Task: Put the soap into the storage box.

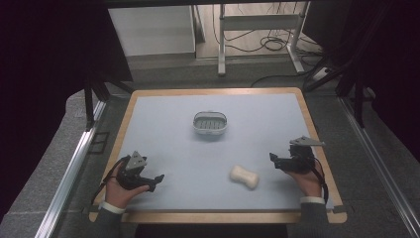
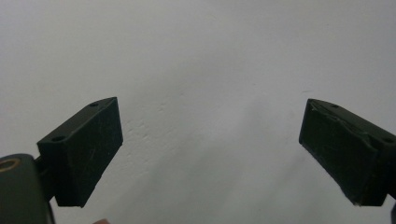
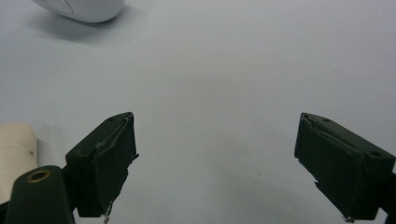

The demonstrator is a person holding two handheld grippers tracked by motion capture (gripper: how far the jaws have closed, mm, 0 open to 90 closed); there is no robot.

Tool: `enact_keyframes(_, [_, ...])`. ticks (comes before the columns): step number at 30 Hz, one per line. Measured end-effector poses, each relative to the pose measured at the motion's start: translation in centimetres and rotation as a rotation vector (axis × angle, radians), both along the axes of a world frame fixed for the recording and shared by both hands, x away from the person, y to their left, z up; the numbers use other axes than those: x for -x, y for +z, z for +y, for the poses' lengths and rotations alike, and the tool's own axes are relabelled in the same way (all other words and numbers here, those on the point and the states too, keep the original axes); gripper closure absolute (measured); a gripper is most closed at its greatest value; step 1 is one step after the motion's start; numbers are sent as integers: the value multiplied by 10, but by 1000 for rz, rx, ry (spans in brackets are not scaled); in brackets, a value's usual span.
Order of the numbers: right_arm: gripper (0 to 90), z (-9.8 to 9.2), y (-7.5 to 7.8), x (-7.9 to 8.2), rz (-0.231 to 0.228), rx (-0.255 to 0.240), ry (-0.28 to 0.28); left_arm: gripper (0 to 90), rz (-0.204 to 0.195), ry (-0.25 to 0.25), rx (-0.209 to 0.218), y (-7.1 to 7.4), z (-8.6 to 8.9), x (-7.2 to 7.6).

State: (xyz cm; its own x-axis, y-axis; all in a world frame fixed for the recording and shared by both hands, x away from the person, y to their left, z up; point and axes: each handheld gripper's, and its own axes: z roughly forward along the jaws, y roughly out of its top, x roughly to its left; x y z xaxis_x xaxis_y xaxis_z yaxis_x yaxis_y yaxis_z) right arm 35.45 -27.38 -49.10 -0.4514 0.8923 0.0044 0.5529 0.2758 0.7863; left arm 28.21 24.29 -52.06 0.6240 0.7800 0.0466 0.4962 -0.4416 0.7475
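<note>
Soap bar (image 1: 244, 177) lies flat on the pale mat (image 1: 168, 129), nearer the person than the soap dish (image 1: 209, 124) and well apart from it. Right gripper (image 1: 274, 159) just beside the soap — jaws spread wide, empty. Left gripper (image 1: 157, 179) farther off — likewise wide, holding nothing.

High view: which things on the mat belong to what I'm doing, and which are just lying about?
In the job:
- soap bar, nearest the right claw, not touched
- soap dish, standing mid-mat, apart from the bar
- left claw, jaws wide, holding nothing

Lying about:
- table frame beyond the mat
- cables on the floor
</note>
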Motion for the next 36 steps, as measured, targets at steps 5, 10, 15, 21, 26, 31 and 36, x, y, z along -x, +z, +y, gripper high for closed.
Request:
enact_keyframes(5, [129, 1, 0, 2, -1, 30, 12, 67, 4, -1, -2, -2, 0, 0])
enact_keyframes(10, [139, 1, 4, 3, -5, 30, 25, 67, -1, 1, 1, -2, 1, -1])
enact_keyframes(15, [140, 0, 4, 2, 8, 43, 23, 67, 4, 2, 2, -3, 2, -2])
enact_keyframes(21, [148, -4, 5, 3, 13, 42, 30, 67, 1, -3, 0, -2, 1, -1])
enact_keyframes(26, [153, -4, 13, 6, -7, 35, 46, 67, 1, -4, -1, -2, 0, -1])
enact_keyframes(31, [153, -6, 21, 9, -19, 37, 68, 67, 5, -12, -8, -3, -1, -2])
enact_keyframes(36, [154, -4, 25, 11, -10, 51, 96, 67, 1, -11, -5, -2, -1, -1])
